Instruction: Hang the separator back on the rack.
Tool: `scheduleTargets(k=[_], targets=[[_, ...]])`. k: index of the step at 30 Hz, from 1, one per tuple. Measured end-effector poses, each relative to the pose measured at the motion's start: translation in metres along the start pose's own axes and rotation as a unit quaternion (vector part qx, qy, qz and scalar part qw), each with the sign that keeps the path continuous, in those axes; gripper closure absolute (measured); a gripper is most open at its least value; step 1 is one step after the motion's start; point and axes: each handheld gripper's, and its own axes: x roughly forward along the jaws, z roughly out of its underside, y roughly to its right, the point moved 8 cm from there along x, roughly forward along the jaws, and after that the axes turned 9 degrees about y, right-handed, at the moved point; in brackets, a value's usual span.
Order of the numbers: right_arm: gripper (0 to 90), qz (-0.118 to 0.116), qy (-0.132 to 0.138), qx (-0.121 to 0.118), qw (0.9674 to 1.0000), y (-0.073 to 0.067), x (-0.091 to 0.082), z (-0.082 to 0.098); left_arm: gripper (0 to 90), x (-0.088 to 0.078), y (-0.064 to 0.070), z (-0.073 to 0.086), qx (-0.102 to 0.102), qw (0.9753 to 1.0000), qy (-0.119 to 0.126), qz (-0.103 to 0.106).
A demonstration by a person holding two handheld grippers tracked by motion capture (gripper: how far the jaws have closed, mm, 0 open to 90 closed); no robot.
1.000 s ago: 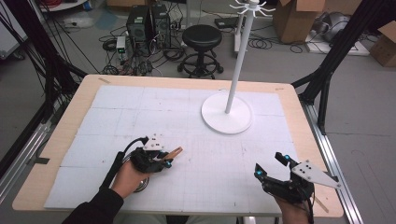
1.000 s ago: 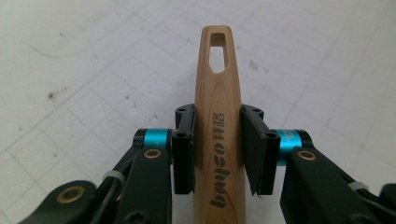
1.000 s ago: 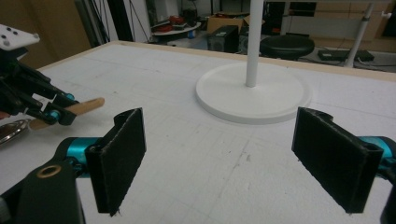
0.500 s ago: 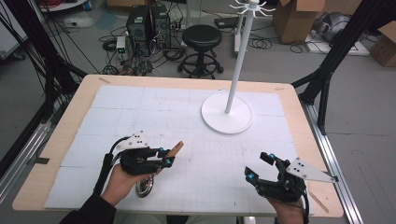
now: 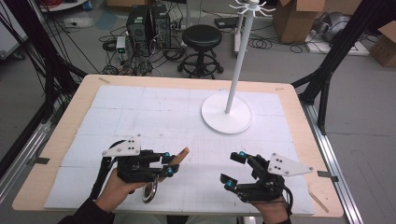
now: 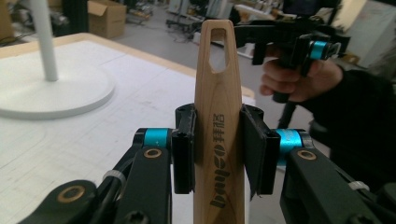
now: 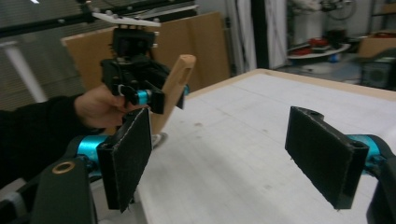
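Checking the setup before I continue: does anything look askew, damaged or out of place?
Nothing stands out. The left gripper holds a wooden utensil handle with a hanging hole squarely between its jaws, the right gripper is open, and the white hook stand stands upright on the table.

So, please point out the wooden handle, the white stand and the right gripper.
wooden handle [image 6: 218,116]: left gripper view, on its printed middle between the jaws.
white stand [image 5: 226,119]: high view, on its round base.
right gripper [image 5: 233,169]: high view, midway between its fingertips.
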Motion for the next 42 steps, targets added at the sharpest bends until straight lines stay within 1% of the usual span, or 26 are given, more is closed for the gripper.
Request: scheduleTargets(k=[4, 8, 9, 10, 11, 13, 16, 18, 19, 20, 21, 22, 24, 25, 27, 28, 29, 30, 31, 32, 33, 34, 37, 40, 41, 42], targets=[[26.5, -0.044, 0.004, 0.005, 0.999, -0.011, 0.021, -0.004, 67.4, 0.002, 0.009, -0.004, -0.002, 0.9995, 0.005, 0.032], [32.9, -0.087, 0.012, 0.005, 0.9962, -0.021, 0.039, -0.009, 67.4, 0.004, 0.019, -0.006, 0.0, 0.998, 0.007, 0.063], [32.9, -0.087, 0.012, 0.005, 0.9962, -0.021, 0.039, -0.009, 67.4, 0.004, 0.019, -0.006, 0.0, 0.998, 0.007, 0.063], [36.3, -0.105, 0.018, 0.003, 0.9944, -0.026, 0.047, -0.011, 67.4, 0.006, 0.023, -0.007, 0.001, 0.9972, 0.009, 0.074], [36.3, -0.105, 0.018, 0.003, 0.9944, -0.026, 0.047, -0.011, 67.4, 0.006, 0.023, -0.007, 0.001, 0.9972, 0.009, 0.074], [41.7, -0.133, 0.016, 0.003, 0.991, -0.033, 0.057, -0.012, 67.3, 0.007, 0.027, -0.007, 0.003, 0.9962, 0.01, 0.086], [45.2, -0.147, 0.015, 0.003, 0.989, -0.037, 0.062, -0.012, 67.4, 0.007, 0.03, -0.008, 0.003, 0.9952, 0.01, 0.098], [52.3, -0.167, 0.018, 0.007, 0.9857, -0.042, 0.067, -0.013, 67.3, 0.007, 0.032, -0.008, -0.003, 0.9939, 0.013, 0.109], [52.3, -0.167, 0.018, 0.007, 0.9857, -0.042, 0.067, -0.013, 67.3, 0.007, 0.032, -0.008, -0.003, 0.9939, 0.013, 0.109], [59.1, -0.184, 0.022, 0.012, 0.9825, -0.045, 0.069, -0.014, 67.3, 0.007, 0.033, -0.008, -0.004, 0.9931, 0.013, 0.117], [61.6, -0.193, 0.025, 0.013, 0.9808, -0.046, 0.069, -0.015, 67.3, 0.006, 0.033, -0.008, -0.003, 0.9927, 0.012, 0.12], [61.6, -0.193, 0.025, 0.013, 0.9808, -0.046, 0.069, -0.015, 67.3, 0.006, 0.033, -0.008, -0.003, 0.9927, 0.012, 0.12], [69.1, -0.208, 0.032, 0.012, 0.9775, -0.048, 0.07, -0.016, 67.3, 0.006, 0.035, -0.008, -0.006, 0.9912, 0.013, 0.132], [69.6, -0.212, 0.033, 0.012, 0.9766, -0.049, 0.071, -0.017, 67.3, 0.006, 0.035, -0.008, -0.006, 0.9909, 0.014, 0.133], [70.3, -0.211, 0.027, 0.013, 0.9769, -0.05, 0.072, -0.019, 67.3, 0.005, 0.035, -0.009, -0.007, 0.9905, 0.015, 0.137], [70.5, -0.204, 0.023, 0.009, 0.9786, -0.052, 0.073, -0.021, 67.2, 0.003, 0.034, -0.01, -0.008, 0.9899, 0.02, 0.14], [70.5, -0.204, 0.023, 0.009, 0.9786, -0.052, 0.073, -0.021, 67.1, 0.003, 0.034, -0.01, -0.008, 0.9899, 0.02, 0.14], [70.6, -0.193, 0.02, 0.001, 0.9809, -0.055, 0.075, -0.023, 67.0, 0.003, 0.034, -0.01, -0.008, 0.9896, 0.021, 0.142], [70.6, -0.193, 0.02, 0.001, 0.9809, -0.055, 0.075, -0.023, 67.0, 0.001, 0.033, -0.01, -0.01, 0.9895, 0.021, 0.143], [70.7, -0.18, 0.005, -0.006, 0.9836, -0.058, 0.079, -0.024, 66.5, 0.0, 0.032, -0.009, -0.015, 0.9889, 0.025, 0.146], [70.7, -0.18, 0.005, -0.006, 0.9836, -0.058, 0.079, -0.024, 66.5, -0.001, 0.031, -0.008, -0.019, 0.9888, 0.028, 0.145], [70.8, -0.172, -0.002, -0.007, 0.9851, -0.059, 0.081, -0.024, 66.0, -0.002, 0.03, -0.007, -0.023, 0.989, 0.029, 0.143], [71.0, -0.148, -0.022, -0.016, 0.9886, -0.06, 0.086, -0.024, 62.9, -0.003, 0.024, -0.003, -0.028, 0.9916, 0.025, 0.124], [71.1, -0.128, -0.036, -0.022, 0.9909, -0.059, 0.09, -0.025, 48.8, -0.002, 0.019, 0.005, -0.027, 0.9949, 0.006, 0.096], [71.1, -0.118, -0.046, -0.035, 0.9913, -0.06, 0.092, -0.025, 42.8, -0.002, 0.018, 0.006, -0.027, 0.9956, 0.004, 0.09], [71.1, -0.118, -0.046, -0.035, 0.9913, -0.06, 0.092, -0.025, 42.8, -0.002, 0.017, 0.007, -0.024, 0.9963, 0.002, 0.082]])
